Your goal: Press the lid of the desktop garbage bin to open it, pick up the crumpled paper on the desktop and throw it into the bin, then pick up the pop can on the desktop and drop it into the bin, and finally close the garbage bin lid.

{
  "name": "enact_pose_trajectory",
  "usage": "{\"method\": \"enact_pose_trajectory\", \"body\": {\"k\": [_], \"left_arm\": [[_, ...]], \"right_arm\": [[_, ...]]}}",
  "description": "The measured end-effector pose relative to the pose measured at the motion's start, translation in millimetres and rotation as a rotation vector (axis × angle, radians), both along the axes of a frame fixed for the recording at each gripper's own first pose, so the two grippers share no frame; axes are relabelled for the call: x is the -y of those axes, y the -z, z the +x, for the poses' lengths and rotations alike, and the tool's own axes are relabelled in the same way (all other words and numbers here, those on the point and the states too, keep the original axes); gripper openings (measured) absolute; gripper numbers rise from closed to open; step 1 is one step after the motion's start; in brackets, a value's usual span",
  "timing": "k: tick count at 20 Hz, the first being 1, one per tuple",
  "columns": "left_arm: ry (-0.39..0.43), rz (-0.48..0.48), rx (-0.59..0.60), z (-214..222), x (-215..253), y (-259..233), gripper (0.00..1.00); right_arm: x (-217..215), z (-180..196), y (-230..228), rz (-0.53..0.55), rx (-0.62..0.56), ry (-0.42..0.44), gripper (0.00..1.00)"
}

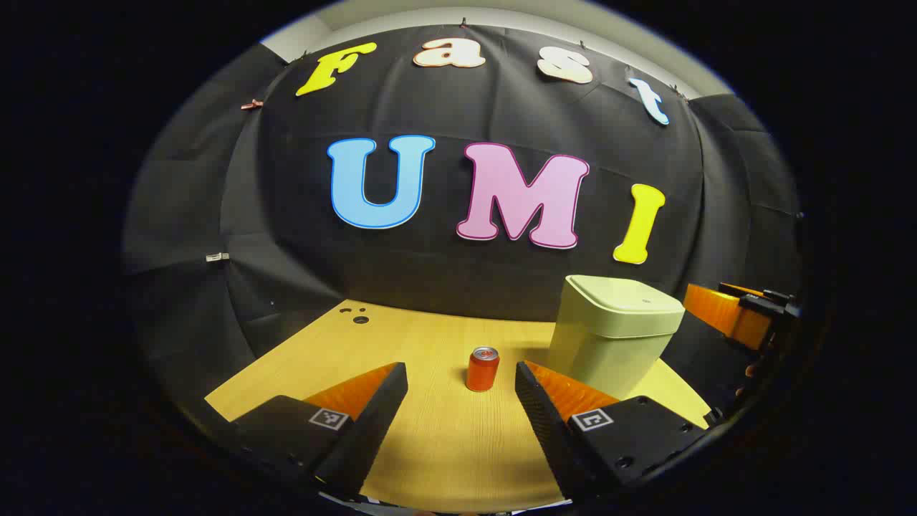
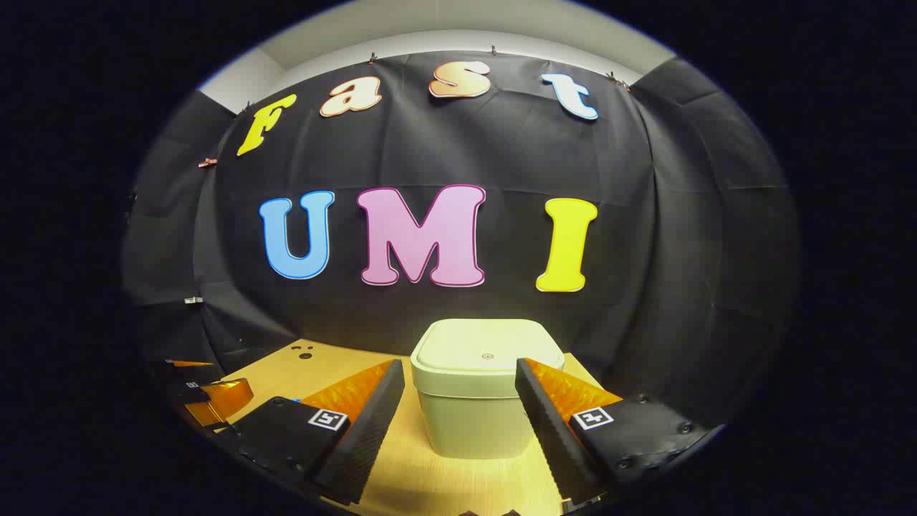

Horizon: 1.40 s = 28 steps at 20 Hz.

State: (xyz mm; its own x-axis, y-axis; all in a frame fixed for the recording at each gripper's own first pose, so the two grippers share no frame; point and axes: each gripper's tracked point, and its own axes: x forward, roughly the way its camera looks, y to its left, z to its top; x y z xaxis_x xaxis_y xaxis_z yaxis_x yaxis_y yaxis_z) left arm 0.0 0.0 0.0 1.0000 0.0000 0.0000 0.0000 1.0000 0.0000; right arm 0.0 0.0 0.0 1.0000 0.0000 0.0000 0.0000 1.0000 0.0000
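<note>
pop can (image 1: 483, 369) on table (image 1: 444, 444), left of closed bin (image 1: 615, 333)

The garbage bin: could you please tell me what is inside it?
The garbage bin has its lid shut, hiding the inside. The pop can stands outside on the table.

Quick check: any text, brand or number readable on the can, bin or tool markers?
Can: print too small to read.
Bin: small round mark on top, too small to read.
Markers: coded squares, no words or numbers.
Nothing readable on any of them.
</note>
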Motion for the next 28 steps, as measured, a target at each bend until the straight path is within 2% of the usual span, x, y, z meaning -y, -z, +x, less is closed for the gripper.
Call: {"method": "enact_pose_trajectory", "body": {"k": [9, 17, 21, 28], "left_arm": [[0.005, -0.002, -0.053, 9, 3, 16, 0.97], [0.038, 0.008, -0.057, 11, 8, 18, 0.97], [0.032, 0.054, -0.045, 10, 2, 18, 0.97], [0.019, 0.052, -0.044, 6, -9, 19, 0.97]], "right_arm": [[1, 5, 11, 0.008, -0.036, -0.010, 0.98], [4, -3, 17, 0.006, -0.064, 0.017, 0.98], [4, -8, 18, -0.009, -0.070, 0.031, 0.98], [8, -11, 19, -0.011, -0.078, 0.063, 0.98]]}}
